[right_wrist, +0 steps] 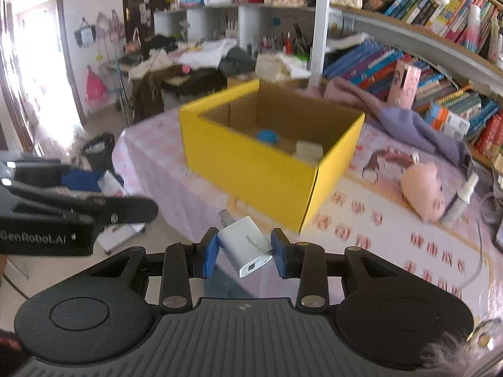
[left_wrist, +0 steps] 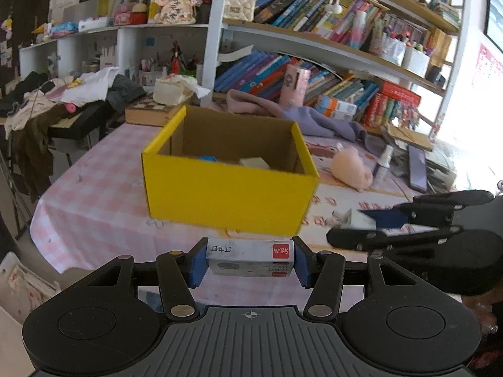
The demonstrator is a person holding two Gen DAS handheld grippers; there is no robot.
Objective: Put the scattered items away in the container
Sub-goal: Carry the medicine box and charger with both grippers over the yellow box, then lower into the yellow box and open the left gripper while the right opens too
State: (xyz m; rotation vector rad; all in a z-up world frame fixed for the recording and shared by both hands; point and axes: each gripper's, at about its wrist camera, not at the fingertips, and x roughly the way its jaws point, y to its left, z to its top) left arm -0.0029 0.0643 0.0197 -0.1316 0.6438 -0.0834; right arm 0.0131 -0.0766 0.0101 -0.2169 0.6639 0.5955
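A yellow cardboard box (left_wrist: 229, 188) stands open on the pink checked tablecloth; it also shows in the right wrist view (right_wrist: 251, 163). Inside lie a blue item (right_wrist: 268, 136) and a beige block (right_wrist: 308, 150). My left gripper (left_wrist: 250, 259) is shut on a white staples box (left_wrist: 250, 257), held in front of the yellow box. My right gripper (right_wrist: 245, 248) is shut on a white USB charger plug (right_wrist: 245, 243), held tilted before the box's near corner. The right gripper also shows at the right of the left wrist view (left_wrist: 393, 220).
A pink plush toy (left_wrist: 352, 168) and a small spray bottle (left_wrist: 382, 166) lie right of the box. A purple cloth (left_wrist: 317, 119) and bookshelves (left_wrist: 345, 62) stand behind. Clothes pile on a side table (left_wrist: 63, 100) at the left. The table's left edge (left_wrist: 41, 207) drops off.
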